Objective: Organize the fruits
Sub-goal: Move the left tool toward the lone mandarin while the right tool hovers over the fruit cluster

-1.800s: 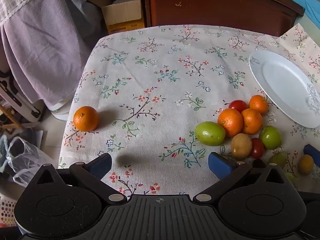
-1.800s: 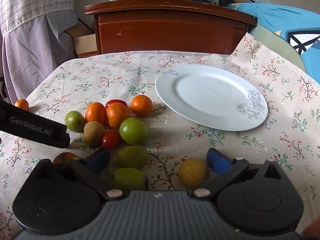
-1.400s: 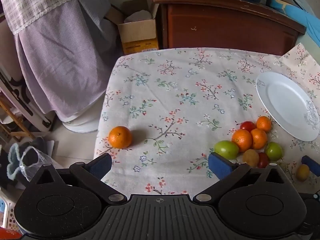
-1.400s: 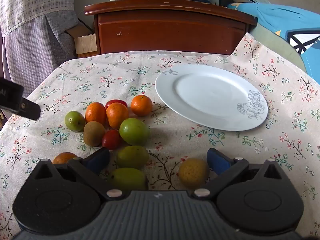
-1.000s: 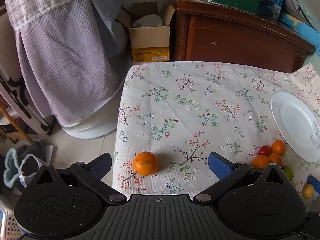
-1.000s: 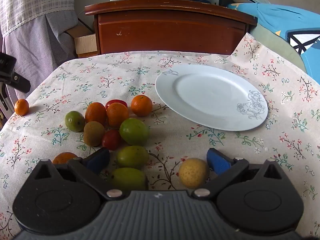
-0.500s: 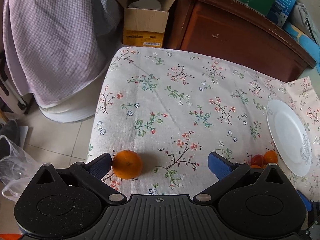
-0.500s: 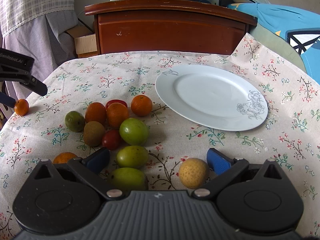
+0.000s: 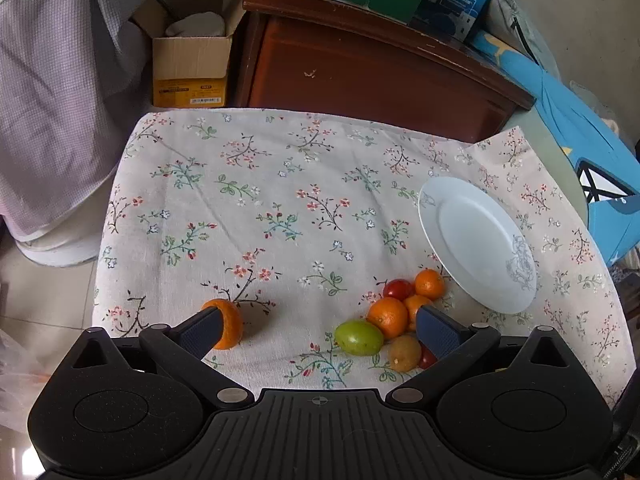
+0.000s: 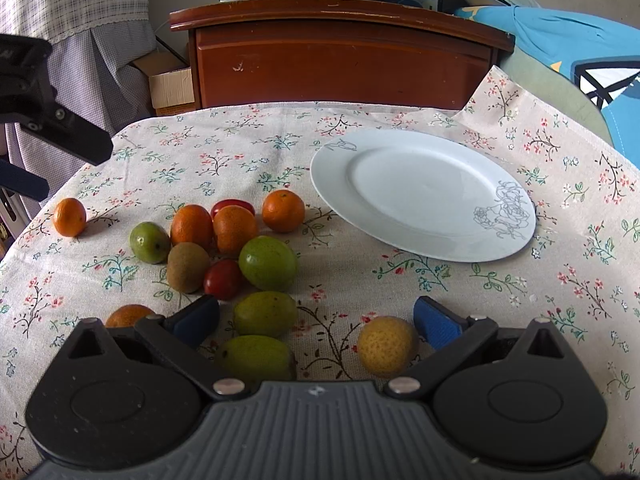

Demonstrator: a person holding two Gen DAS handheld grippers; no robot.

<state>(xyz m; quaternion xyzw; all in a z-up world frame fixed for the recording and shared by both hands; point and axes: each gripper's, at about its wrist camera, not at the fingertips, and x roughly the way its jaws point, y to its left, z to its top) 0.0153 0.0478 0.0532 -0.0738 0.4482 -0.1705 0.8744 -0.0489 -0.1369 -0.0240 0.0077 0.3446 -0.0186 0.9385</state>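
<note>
Overhead, the left tool (image 9: 318, 328) tilts down with fingers spread, a lone round orange tangerine (image 9: 228, 328) beside its left pad on the floral cloth bench (image 9: 280, 184). Low and level, the right tool (image 10: 316, 318) gapes over smooth green fruits (image 10: 265, 314) near a glossy white plate (image 10: 420, 192).

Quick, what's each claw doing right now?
Left claw: open, holding nothing; lone orange beside one finger.
Right claw: open, holding nothing.

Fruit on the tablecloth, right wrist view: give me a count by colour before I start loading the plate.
Orange: 5, including the lone orange near the left edge and one partly hidden behind the right gripper
Green: 4
Red: 2
Brown kiwi: 1
Yellow fruit: 1
Total: 13, none on the plate
</note>
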